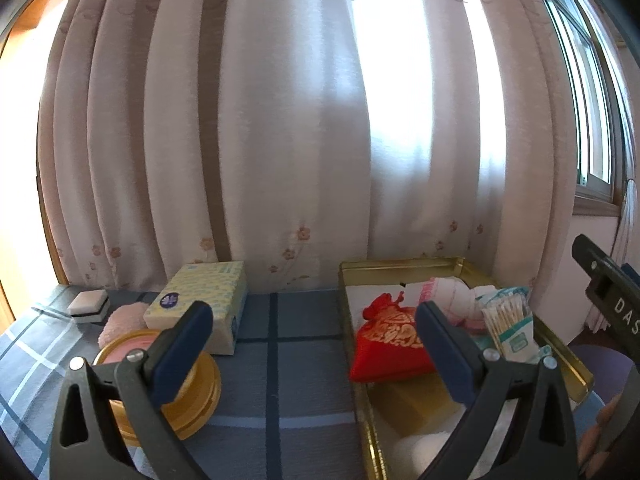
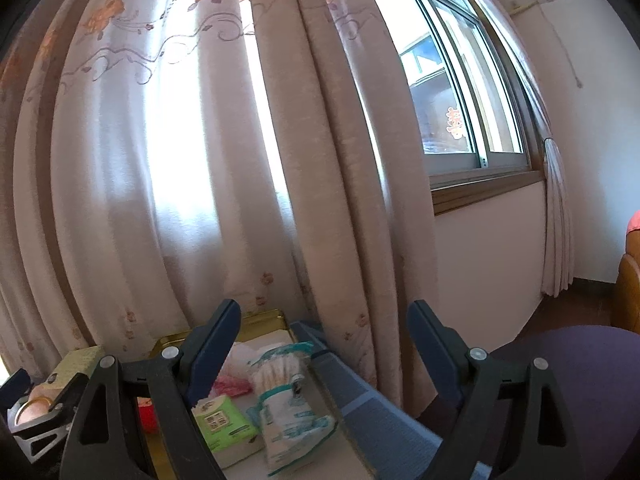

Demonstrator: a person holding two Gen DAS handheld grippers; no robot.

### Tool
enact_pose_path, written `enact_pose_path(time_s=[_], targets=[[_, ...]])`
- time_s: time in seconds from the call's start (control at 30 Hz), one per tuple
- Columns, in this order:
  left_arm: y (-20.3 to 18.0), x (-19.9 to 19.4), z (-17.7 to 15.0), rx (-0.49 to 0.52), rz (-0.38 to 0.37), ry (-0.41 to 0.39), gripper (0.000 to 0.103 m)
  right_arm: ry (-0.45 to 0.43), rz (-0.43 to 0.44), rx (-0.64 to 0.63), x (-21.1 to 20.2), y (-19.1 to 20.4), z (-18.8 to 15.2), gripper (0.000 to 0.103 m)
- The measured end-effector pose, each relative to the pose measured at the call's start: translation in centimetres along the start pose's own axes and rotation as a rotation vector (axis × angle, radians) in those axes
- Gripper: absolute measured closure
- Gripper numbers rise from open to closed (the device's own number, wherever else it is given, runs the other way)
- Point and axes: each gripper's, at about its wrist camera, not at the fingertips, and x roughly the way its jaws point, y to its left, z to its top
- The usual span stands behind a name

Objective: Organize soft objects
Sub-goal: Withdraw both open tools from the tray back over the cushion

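Note:
My left gripper (image 1: 314,344) hangs open over the blue plaid tablecloth (image 1: 280,380), with nothing between its fingers. To its right lies an open gold tin tray (image 1: 400,264). The tray holds a red embroidered pouch (image 1: 384,340), a white and pink cloth (image 1: 452,292), a bag of cotton swabs (image 1: 508,320) and a yellow sponge (image 1: 412,400). My right gripper (image 2: 326,348) is open and empty above the tray's right side (image 2: 260,318), over the swab bag (image 2: 280,392) and a green tissue pack (image 2: 224,420).
Left of the tray stand a yellow tissue box (image 1: 200,300), a pink puff (image 1: 120,320), a round gold tin (image 1: 200,396) and a white block (image 1: 88,304). A curtain (image 1: 280,140) hangs close behind the table. A purple seat (image 2: 580,360) is on the right.

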Motion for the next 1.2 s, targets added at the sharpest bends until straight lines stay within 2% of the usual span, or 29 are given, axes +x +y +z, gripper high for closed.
enact_pose_path(time_s=[0.2, 0.7, 1.2], targets=[[1.1, -0.3, -0.2, -0.008, 0.015, -0.001, 0.001, -0.026, 0.024, -0.043, -1.2, 2.3, -0.4, 0.016], [5.4, -1.1, -0.4, -0.026, 0.072, -0.006, 0.001, -0.015, 0.112, -0.027, -2.9, 6.0, -1.6, 0.016], [13.8, -1.4, -0.5, -0.070, 0.197, -0.007, 0.001, 0.032, 0.225, -0.072, -4.2, 12.8, -3.3, 0.016]])
